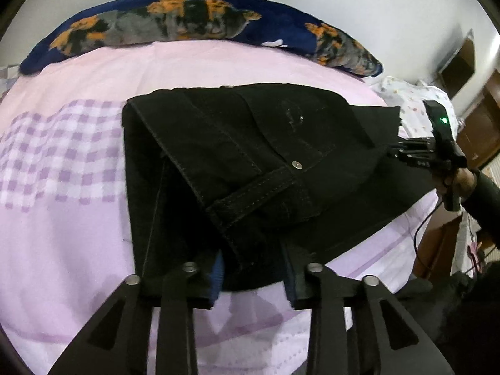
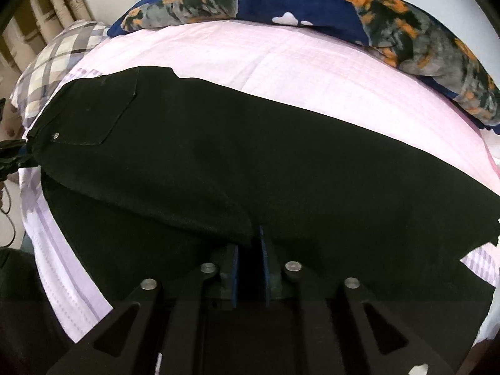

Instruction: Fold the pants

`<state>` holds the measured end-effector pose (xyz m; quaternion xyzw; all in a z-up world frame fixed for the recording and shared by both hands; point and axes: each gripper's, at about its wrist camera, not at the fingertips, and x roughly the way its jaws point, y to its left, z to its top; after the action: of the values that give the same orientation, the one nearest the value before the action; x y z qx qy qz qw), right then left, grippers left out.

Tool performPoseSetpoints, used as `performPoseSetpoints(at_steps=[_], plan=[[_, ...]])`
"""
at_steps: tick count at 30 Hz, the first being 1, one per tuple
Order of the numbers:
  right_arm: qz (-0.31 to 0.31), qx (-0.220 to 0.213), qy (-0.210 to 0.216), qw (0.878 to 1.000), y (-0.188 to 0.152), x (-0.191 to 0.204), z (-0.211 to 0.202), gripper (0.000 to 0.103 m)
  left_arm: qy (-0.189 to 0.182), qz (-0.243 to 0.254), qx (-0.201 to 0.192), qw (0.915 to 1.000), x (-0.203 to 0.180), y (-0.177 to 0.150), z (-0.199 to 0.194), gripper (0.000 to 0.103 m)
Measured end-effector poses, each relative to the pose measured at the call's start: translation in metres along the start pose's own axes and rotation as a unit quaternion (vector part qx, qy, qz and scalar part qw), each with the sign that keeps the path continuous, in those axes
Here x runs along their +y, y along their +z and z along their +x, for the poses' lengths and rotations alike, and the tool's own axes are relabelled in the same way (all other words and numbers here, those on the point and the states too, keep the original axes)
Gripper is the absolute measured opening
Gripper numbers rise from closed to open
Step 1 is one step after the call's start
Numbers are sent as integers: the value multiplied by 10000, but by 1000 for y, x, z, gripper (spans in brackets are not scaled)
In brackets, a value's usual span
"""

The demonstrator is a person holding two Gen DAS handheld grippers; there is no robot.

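While the left wrist view is being catalogued, the left gripper (image 1: pixel 253 276) is showing its fingers apart, with the near waist edge of the black pants (image 1: pixel 250 162) lying between them; whether the blue pads are already pressing that cloth cannot be told. Ahead of the fingers the pants are lying on the pink bedsheet (image 1: pixel 78 234), waistband, belt loop and a metal rivet (image 1: pixel 297 165) facing up. One half is resting over the other, so a lengthwise fold, leg on leg, is judged to be in place or nearly so. Off to the right of the fingers, the right gripper (image 1: pixel 395 153) is meeting the far side of the garment. Beyond the pants, a dark blue patterned blanket (image 1: pixel 193 22) is running along the far edge of the bed.

Passing to the right wrist view, the right gripper (image 2: pixel 250 268) is holding its fingers close together, a fold of the black pants (image 2: pixel 265 162) clamped between the blue pads. Ahead and to the left of the fingers, a back pocket (image 2: pixel 100 112) is showing, its rivet near the waist. A checked pillow (image 2: pixel 53 72) is lying far left. To the right, the legs are stretching out full length, unfolded crosswise.

Judged progress: roughly halfway; folding the length down into a compact stack is remaining.
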<state>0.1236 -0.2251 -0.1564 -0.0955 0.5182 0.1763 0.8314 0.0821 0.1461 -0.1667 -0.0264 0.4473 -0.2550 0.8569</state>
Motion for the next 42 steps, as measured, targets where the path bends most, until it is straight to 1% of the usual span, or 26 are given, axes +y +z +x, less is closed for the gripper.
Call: performPoseSetpoints(at_steps=[1,3,4,5,7,9,11,13,15,16,18,20,21,23,26,28,29,31,32,33,34,35,36,38,39,42], plan=[[33,-19,-16,10000,-2,2,-1,28,64,-94,32,9999,1,-2,-2,40],[84,-116,-52,9999,-7,5,-6,34,153,-292,40,9994,4,-5,-5,52],[126,-162,-70,9998,-9,7,-9,38,155,-451,11,9989,7,-8,-8,54],[185,-195,-68,9996,-11,8,-11,40,125,-760,-50,9970,14,-11,-13,58],[347,-318,11,9989,-18,10,-19,43,-9,-1285,-125,9916,24,-16,-20,58],[482,-477,65,9977,-23,10,-28,44,-184,-1905,-258,9812,36,-26,-30,59],[724,-655,183,9951,-30,11,-38,46,-367,-2310,-356,9716,41,-34,-37,59],[951,-794,323,9918,-36,11,-45,47,-600,-2540,-413,9645,39,-39,-41,58],[1203,-883,539,9873,-41,11,-48,47,-998,-2848,-424,9524,34,-44,-38,58],[1289,-905,616,9856,-43,11,-48,47,-1103,-2916,-429,9492,32,-44,-37,58],[1472,-946,725,9819,-48,13,-48,47,-1369,-3125,-453,9389,26,-43,-28,58],[1572,-964,759,9799,-54,15,-47,47,-1468,-3291,-495,9315,23,-40,-21,59],[1597,-972,767,9794,-57,17,-47,47,-1527,-3415,-538,9258,23,-39,-16,58],[1670,-997,796,9777,-64,18,-48,47,-1463,-3613,-551,9193,25,-39,-9,58],[1855,-1082,869,9728,-75,15,-50,47,-1357,-3806,-628,9126,28,-35,0,58],[2058,-1143,975,9670,-82,11,-50,49,-1303,-3891,-694,9093,30,-34,3,58],[2184,-1161,1041,9633,-85,8,-48,48,-1269,-3970,-744,9059,31,-33,6,58],[2473,-1164,1184,9546,-92,1,-42,49,-1229,-4049,-813,9024,32,-33,8,57],[2581,-1159,1219,9514,-94,-3,-40,49,-1197,-4091,-886,9003,32,-33,8,51],[2678,-1161,1262,9481,-96,-6,-37,48,-1154,-4102,-930,8999,32,-32,7,41],[2792,-1170,1323,9438,-98,-9,-34,48,-1075,-4076,-960,9017,32,-31,7,36],[2913,-1180,1391,9391,-100,-13,-32,48,-1058,-4026,-1024,9035,31,-29,5,27],[3047,-1199,1492,9330,-100,-17,-29,48,-1053,-3972,-1088,9052,31,-28,2,25],[3369,-1305,1771,9155,-101,-25,-23,48,-972,-3851,-1236,9094,27,-22,-9,23],[3472,-1339,1869,9092,-100,-28,-21,49,-962,-3823,-1271,9102,26,-21,-12,22],[3829,-1472,2248,8839,-96,-36,-12,49,-986,-3733,-1396,9118,21,-8,-25,22]])
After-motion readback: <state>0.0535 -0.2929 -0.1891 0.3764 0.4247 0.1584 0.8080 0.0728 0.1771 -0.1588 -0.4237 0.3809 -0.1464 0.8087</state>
